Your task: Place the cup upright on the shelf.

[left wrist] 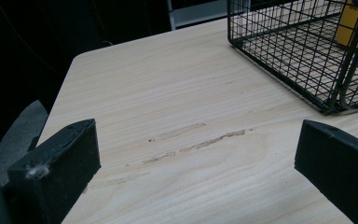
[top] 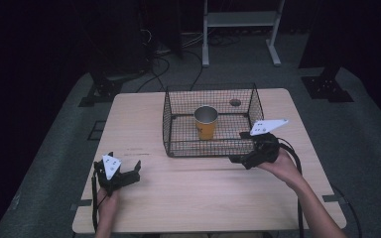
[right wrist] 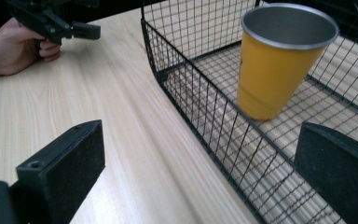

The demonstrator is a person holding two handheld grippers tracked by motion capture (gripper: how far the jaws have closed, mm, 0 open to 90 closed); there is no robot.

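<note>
A black wire basket point(top: 209, 148) stands at the table's middle back, with a yellow metal cup point(top: 206, 124) upright inside it. My right gripper point(top: 242, 148) is open at the basket's front right corner. In the right gripper view the basket's front wall point(right wrist: 191, 102) runs between the jaws of the gripper point(right wrist: 200, 172), and the cup point(right wrist: 275, 70) stands just beyond. My left gripper point(top: 124, 166) rests open on the table's front left, holding nothing. In the left gripper view its wide-apart jaws point(left wrist: 196, 177) frame bare wood, with the basket point(left wrist: 284, 51) up at the right.
The light wooden table point(top: 188, 193) has scuff marks point(left wrist: 196, 140) ahead of the left gripper and a small round hole point(top: 235, 102) behind the basket. A white metal stand point(top: 238, 20) and cables lie on the floor beyond. The other hand point(right wrist: 9, 46) shows at upper left.
</note>
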